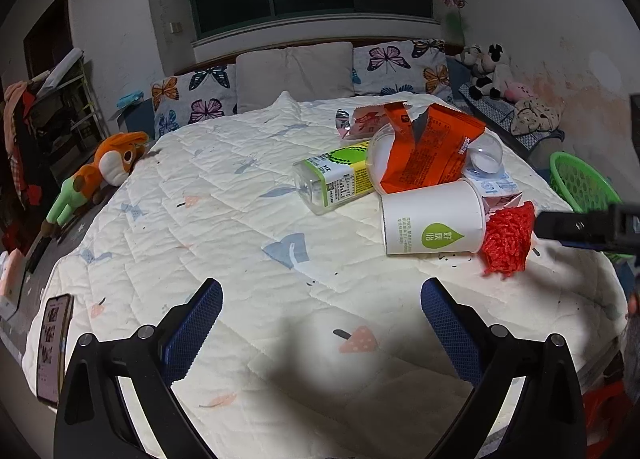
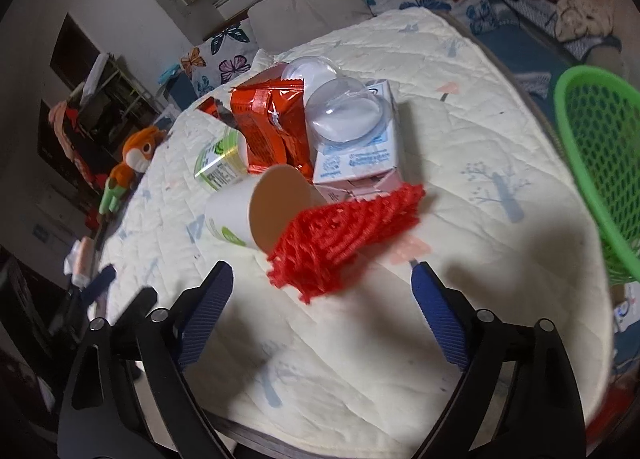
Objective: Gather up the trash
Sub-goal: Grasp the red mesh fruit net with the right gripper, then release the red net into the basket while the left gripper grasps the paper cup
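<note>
A pile of trash lies on the white quilt (image 1: 224,227): a red mesh net (image 2: 344,235), a tipped white paper cup (image 2: 256,207), an orange snack wrapper (image 2: 272,123), a clear plastic lid (image 2: 344,111), a pink-and-blue carton (image 2: 360,167) and a green-labelled bottle (image 2: 220,163). In the left wrist view I see the cup (image 1: 432,219), net (image 1: 508,239), wrapper (image 1: 428,151) and bottle (image 1: 336,179). My right gripper (image 2: 322,279) is open, just short of the net. My left gripper (image 1: 322,295) is open and empty, well short of the pile.
A green mesh basket (image 2: 600,163) stands off the bed's right edge; it also shows in the left wrist view (image 1: 580,183). A phone (image 1: 54,347) lies at the left edge. Pillows (image 1: 296,75) and an orange plush toy (image 1: 100,175) sit at the head and left side.
</note>
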The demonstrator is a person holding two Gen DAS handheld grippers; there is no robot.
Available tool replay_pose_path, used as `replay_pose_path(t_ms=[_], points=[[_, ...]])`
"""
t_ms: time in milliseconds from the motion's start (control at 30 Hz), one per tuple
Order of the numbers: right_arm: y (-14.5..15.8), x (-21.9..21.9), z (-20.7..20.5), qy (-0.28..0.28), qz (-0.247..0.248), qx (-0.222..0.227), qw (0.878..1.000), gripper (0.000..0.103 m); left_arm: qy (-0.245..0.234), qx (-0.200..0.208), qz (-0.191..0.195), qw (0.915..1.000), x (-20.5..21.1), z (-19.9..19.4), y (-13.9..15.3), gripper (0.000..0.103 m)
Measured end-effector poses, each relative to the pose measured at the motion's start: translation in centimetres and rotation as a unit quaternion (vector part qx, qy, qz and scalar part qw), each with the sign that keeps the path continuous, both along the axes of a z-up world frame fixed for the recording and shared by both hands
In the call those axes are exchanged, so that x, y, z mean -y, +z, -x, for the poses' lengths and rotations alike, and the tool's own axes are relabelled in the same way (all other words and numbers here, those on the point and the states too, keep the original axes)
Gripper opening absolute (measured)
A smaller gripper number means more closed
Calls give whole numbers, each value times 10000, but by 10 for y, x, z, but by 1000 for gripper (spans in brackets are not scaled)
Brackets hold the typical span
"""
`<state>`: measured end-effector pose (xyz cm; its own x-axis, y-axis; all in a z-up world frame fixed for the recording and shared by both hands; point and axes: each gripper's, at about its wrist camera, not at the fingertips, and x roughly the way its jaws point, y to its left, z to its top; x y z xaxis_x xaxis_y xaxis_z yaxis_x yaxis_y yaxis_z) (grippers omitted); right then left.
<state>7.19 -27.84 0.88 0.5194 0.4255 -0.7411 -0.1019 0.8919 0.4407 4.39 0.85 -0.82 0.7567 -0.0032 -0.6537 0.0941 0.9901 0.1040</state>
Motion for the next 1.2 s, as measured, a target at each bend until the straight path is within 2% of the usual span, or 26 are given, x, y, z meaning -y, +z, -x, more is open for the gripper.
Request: replay_pose_path(t_ms=[233, 367, 533, 600, 667, 733, 933, 1067, 1200], points=[[-16, 4, -27, -178, -731, -518, 9958, 80, -387, 57, -102, 9992, 6, -11, 2, 96], [-29, 10, -38, -283, -1199, -862, 9886, 70, -763, 23, -82, 9971, 9, -21, 5, 96], [-34, 18, -41, -294, -1462, -1012, 9836, 55, -1370, 37, -182, 9904, 19, -31, 9, 96], [-32, 21, -38, -275, -1481, -953, 9840, 45, -1704, 14, -206, 9852, 25, -37, 11, 96], [-30, 25, -35, -262, -1499, -910, 9842, 43, -1911, 43, -295, 9811, 31, -42, 11, 96], [-25, 29, -30, -247, -1397, -808, 9866, 39, -2287, 48, -420, 9726, 39, -47, 11, 96], [-15, 47, -9, -263, -1248, -617, 9899, 39, -3045, -23, -677, 9501, 58, -63, 5, 95], [-8, 67, 2, -363, -1202, -515, 9907, 39, -3646, -115, -814, 9275, 67, -72, 1, 96], [-1, 91, 12, -576, -1151, -408, 9908, 39, -4033, -176, -899, 9105, 72, -79, -3, 96]])
